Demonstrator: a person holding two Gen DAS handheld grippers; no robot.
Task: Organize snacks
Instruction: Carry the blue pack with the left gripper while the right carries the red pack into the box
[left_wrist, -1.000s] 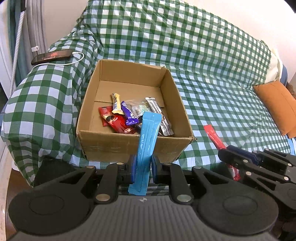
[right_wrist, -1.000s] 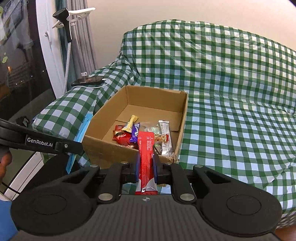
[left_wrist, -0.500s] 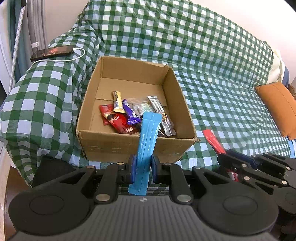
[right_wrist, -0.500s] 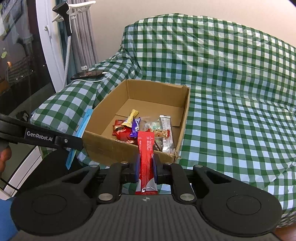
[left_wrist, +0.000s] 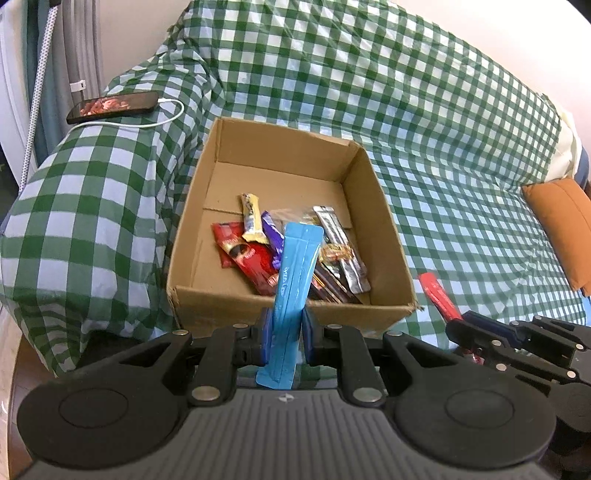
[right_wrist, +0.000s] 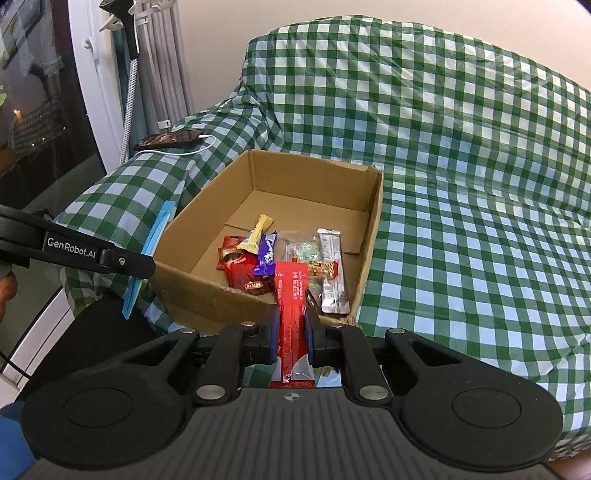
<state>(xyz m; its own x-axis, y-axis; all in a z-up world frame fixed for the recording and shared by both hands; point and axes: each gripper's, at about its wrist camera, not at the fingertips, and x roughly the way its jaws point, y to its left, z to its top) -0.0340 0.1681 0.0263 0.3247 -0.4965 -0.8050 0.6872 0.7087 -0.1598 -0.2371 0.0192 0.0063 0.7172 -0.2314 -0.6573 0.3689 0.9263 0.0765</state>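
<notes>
An open cardboard box (left_wrist: 229, 184) sits on a green checked sofa cover and holds several snack packets (left_wrist: 255, 258). My left gripper (left_wrist: 285, 334) is shut on a long blue snack stick (left_wrist: 293, 280), held upright at the box's near wall. My right gripper (right_wrist: 291, 332) is shut on a red snack stick (right_wrist: 291, 306), also at the near wall. The box (right_wrist: 258, 177) and its snacks (right_wrist: 266, 254) show in the right wrist view, with the blue stick (right_wrist: 155, 236) and left gripper at the left. The red stick (left_wrist: 439, 295) shows right of the box.
A phone (left_wrist: 112, 107) on a white charging cable lies on the sofa arm left of the box. An orange cushion (left_wrist: 561, 225) lies at the far right. A window and curtains (right_wrist: 55, 110) stand left of the sofa.
Both grippers have moved a little closer to the box with their sticks still held. The box looks larger and lower in both views.
</notes>
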